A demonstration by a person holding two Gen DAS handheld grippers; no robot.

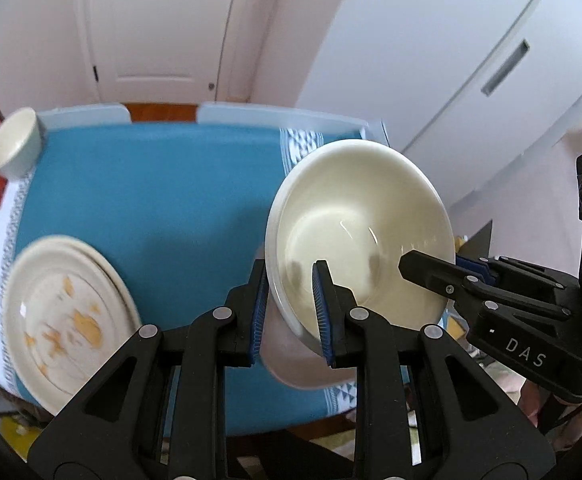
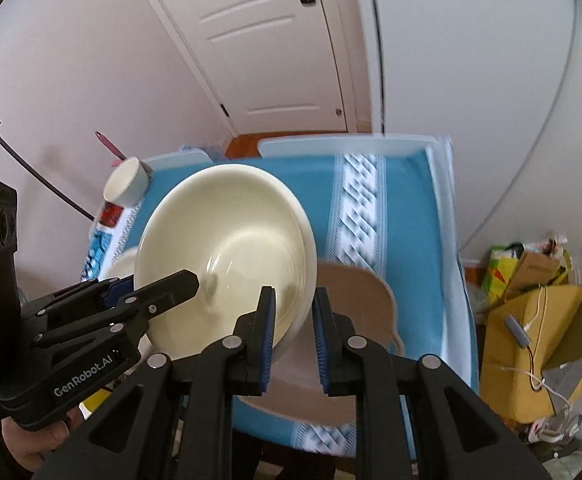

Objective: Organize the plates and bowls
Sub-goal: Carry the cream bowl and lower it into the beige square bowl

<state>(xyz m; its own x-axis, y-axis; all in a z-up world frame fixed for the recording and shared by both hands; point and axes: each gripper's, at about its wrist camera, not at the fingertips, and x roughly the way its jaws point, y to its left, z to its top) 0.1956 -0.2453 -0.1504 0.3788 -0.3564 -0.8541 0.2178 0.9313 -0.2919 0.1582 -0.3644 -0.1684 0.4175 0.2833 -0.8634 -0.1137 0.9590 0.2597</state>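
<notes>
I am carrying the bowl (image 1: 355, 216) above the counter (image 1: 163, 200), left tool (image 1: 291, 300) and right tool (image 2: 294, 320) both clamped on opposite rims; glazed, slippery, breakable.

You have the cream bowl (image 1: 355, 216) lifted off the blue cloth, tilted, mouth toward the cameras; a second rim shows just behind it, so it may be two bowls nested. Your near-left plate (image 1: 63, 320) lies flat, cream, smeared with orange residue. A small cream cup-like bowl (image 1: 13, 144) stands upright at the far-left corner. A tan dish (image 2: 355, 320) sits below the raised bowl.
</notes>
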